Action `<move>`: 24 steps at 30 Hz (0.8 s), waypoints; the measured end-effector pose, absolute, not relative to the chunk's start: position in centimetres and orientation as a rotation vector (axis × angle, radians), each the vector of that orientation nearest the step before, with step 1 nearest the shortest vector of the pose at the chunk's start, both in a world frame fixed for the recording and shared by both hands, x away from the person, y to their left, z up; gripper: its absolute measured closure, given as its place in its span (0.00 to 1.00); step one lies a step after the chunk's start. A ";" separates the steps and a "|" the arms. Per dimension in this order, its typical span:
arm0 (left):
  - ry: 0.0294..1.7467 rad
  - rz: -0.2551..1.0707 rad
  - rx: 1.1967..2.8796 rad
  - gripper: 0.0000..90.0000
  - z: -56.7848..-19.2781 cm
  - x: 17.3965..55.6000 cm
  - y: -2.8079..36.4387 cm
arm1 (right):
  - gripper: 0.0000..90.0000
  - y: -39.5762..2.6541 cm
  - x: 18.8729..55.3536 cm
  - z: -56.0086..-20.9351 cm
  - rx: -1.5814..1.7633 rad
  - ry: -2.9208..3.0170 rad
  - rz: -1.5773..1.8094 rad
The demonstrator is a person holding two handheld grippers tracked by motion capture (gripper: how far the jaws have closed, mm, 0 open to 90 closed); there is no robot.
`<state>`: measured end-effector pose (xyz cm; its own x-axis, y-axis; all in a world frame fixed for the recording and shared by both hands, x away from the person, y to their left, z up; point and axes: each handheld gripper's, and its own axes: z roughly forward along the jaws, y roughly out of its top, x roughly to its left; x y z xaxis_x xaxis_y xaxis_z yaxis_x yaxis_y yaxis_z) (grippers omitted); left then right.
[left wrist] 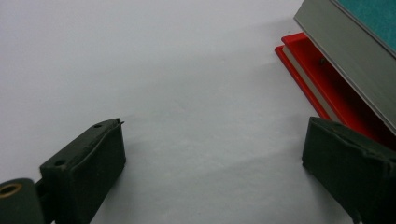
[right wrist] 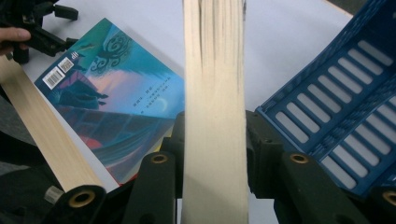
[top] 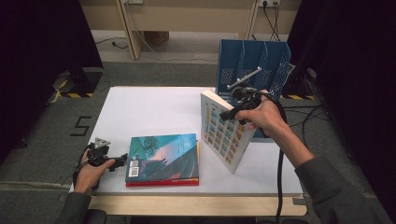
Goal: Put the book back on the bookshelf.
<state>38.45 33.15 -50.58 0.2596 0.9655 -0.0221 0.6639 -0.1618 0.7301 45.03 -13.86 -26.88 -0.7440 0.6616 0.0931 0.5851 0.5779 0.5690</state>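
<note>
High view: white table [top: 154, 109] with 2 books stacked flat near the front edge, teal-cover book [top: 163, 157] on top of a red book [top: 161, 183] that peeks out below. Left gripper [top: 122, 160] sits low at the table's front left corner, held in the left hand [top: 91, 172], jaws pointing toward the stack, just short of it. Right gripper [top: 227, 113] held in the right hand [top: 261, 116] grips a third book, the grid-cover book [top: 224, 130], near its top edge. This book stands on its lower edge on the table, tilted, right of the stack and right in front of the blue file rack [top: 252, 67] at the table's far right.

Left gripper view: jaws spread wide, nothing between them, just bare white table. Corner of the stack at right: red book [left wrist: 317, 79] under the teal-cover book's page edge [left wrist: 355, 60]. Right jaw is just beside the red book; touching or not, can't tell.

Right gripper view: both jaws pressed on the grid-cover book [right wrist: 214, 112], page block seen edge-on running up the middle, pinched from both sides. Teal-cover book [right wrist: 116, 102] lies flat at left, barcode visible. Blue file rack [right wrist: 336, 116] at right, close to the held book. Left gripper [right wrist: 39, 28] far off at top left.
</note>
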 end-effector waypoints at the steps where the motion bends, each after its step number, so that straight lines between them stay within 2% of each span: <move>1: 1.475 0.614 1.904 0.05 -50.6 38.4 33.2 | 0.79 -13.9 45.0 -26.8 1.050 2.669 0.896; 16: 1.473 0.613 1.905 0.05 -50.6 38.5 33.2 | 0.81 -15.1 43.9 -25.6 0.994 2.640 0.929; 24: 1.473 0.611 1.906 0.04 -50.6 38.5 33.1 | 0.82 -16.6 42.7 -22.8 0.989 2.558 0.987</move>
